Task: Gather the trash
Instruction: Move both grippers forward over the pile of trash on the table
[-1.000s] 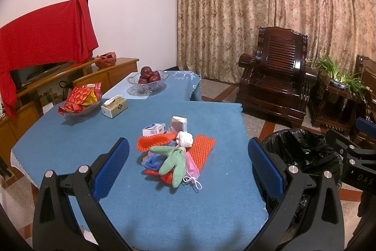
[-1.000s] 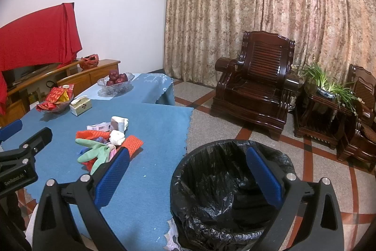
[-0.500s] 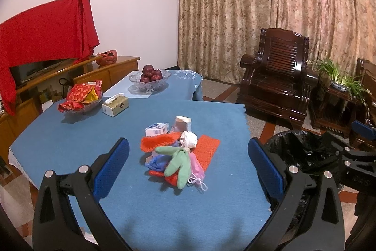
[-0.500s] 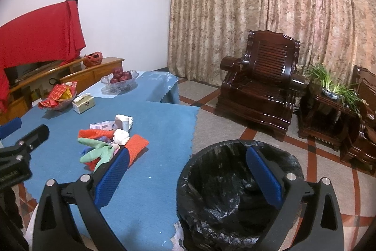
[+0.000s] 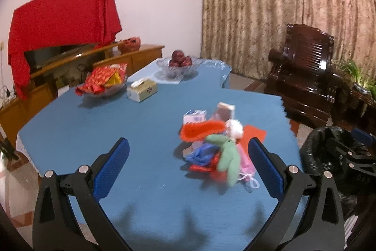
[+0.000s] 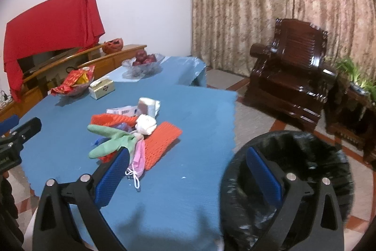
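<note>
A pile of trash lies on the blue table: orange foam nets, a green glove, a pink mask, a white paper ball, a small blue-white carton. It also shows in the right wrist view. A bin lined with a black bag stands on the floor by the table's right edge; it shows in the left wrist view too. My left gripper is open and empty, just short of the pile. My right gripper is open and empty, over the table edge between pile and bin.
On the far part of the table stand a snack bowl, a tissue box and a glass fruit bowl. A dark wooden armchair and a plant stand are at the right. A wooden cabinet lines the left wall.
Both grippers have moved forward and to the left over the table, closer to the trash pile. Both stay open and empty.
</note>
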Motion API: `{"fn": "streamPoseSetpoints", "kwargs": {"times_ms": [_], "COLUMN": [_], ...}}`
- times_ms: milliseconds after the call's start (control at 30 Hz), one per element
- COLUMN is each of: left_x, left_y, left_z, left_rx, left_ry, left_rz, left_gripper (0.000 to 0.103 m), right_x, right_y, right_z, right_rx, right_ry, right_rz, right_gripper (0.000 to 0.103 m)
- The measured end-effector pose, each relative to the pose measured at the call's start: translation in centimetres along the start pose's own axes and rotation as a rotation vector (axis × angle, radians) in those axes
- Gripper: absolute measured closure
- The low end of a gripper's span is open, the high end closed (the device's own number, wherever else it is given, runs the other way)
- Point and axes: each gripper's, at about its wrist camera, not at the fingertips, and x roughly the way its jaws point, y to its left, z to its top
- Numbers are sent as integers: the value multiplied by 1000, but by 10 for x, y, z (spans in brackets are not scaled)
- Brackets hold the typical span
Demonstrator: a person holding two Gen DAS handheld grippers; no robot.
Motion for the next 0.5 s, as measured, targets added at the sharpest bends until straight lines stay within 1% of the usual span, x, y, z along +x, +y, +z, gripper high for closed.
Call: {"fn": "streamPoseSetpoints", "kwargs": {"times_ms": [67,167,267,367,500], "left_x": [11,30,46,57,71], "left_y": [6,17,23,25,21], "left_z": [-6,-15,-20,-23,-21], "left_rx": [-1,-1,-2,-10,-9], "left_ry": [16,46,72,86,91], "left_rz": [17,31,20,13,-3], "left_gripper": [5,5,5,5,5], "right_x": [15,35,57,79,107], "right_y": [5,11,16,18,20], "right_z": [-5,-7,-10,-12,-14], "right_rx": [1,-19,-30,-37,-44], "right_ry": [27,59,96,134,177], "right_rz": [11,8,6,4,7], "right_gripper": [6,10,14,19,30]}}
